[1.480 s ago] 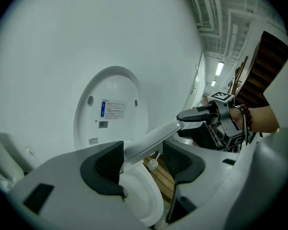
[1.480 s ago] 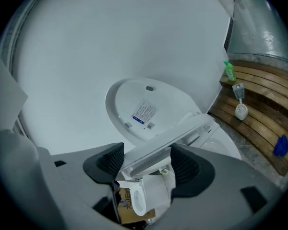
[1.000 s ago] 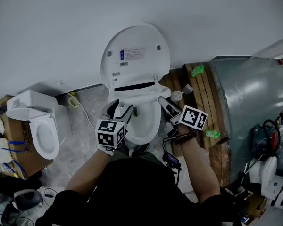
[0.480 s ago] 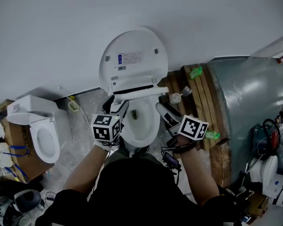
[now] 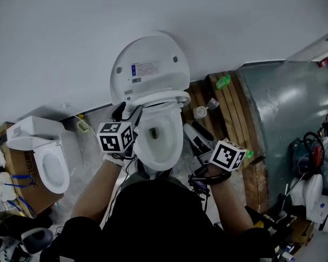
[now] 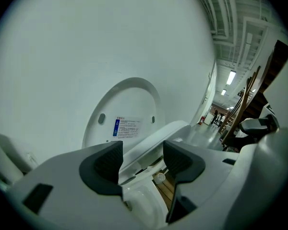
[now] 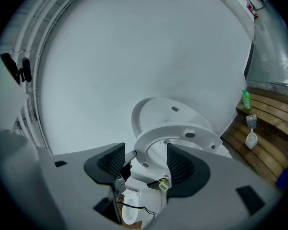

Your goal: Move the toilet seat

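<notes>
- At the left side of the bowl [image 5: 159, 143], our left claw [image 6: 143, 159] stands wide apart. The rim of the toilet seat [image 6: 153, 145] runs between its pads, unclamped.
- Our right claw [image 7: 144, 164] is also apart and empty, off the bowl's right side.
- The seat is half raised, hinge end at the wall [image 5: 153, 10], free end tilted up toward us, long axis running wall-to-us.
- The lid [image 5: 150, 64] stands upright behind it.
- A second toilet [image 5: 49, 157] sits left and wooden slats [image 5: 235, 113] lie right; we see open room above the seat.

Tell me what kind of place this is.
Probably a workshop or storeroom, not a bathroom: a second toilet stands by a cardboard box left of the main toilet, and a wooden pallet lies on its right.
</notes>
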A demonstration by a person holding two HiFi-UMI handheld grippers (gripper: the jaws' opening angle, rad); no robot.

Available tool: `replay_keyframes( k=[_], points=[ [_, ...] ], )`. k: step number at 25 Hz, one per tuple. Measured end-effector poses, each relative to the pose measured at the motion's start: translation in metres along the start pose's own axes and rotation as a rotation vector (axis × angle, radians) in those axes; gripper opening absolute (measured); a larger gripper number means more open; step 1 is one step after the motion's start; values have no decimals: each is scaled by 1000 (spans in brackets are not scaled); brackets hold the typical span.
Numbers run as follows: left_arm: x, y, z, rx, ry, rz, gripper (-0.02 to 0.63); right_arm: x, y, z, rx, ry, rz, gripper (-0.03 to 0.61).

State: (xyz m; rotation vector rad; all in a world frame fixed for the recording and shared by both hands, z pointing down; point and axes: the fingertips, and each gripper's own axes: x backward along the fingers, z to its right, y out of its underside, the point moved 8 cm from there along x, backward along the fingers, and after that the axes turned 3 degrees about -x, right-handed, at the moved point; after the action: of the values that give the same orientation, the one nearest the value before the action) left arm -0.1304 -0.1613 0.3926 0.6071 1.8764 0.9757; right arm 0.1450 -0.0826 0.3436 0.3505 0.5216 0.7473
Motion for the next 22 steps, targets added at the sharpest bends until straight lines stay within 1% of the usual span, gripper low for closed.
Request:
replay_keyframes(
  k=[7,11,15,22],
  points=[
    [-16,-12,-16,6,-19,-5,264,7,0,-4,-47,-22,40,296],
    [-25,-19,-26,6,-34,-5,265,9,-1,-4,-50,-20,46,296],
    [-35,-32,-33,-16,-52,2,264,12,-5,1,-48,-9,61,296],
    [-52,-47,-48,-32,-82,14,264,3,-12,-4,-55,-26,71,296]
  ],
)
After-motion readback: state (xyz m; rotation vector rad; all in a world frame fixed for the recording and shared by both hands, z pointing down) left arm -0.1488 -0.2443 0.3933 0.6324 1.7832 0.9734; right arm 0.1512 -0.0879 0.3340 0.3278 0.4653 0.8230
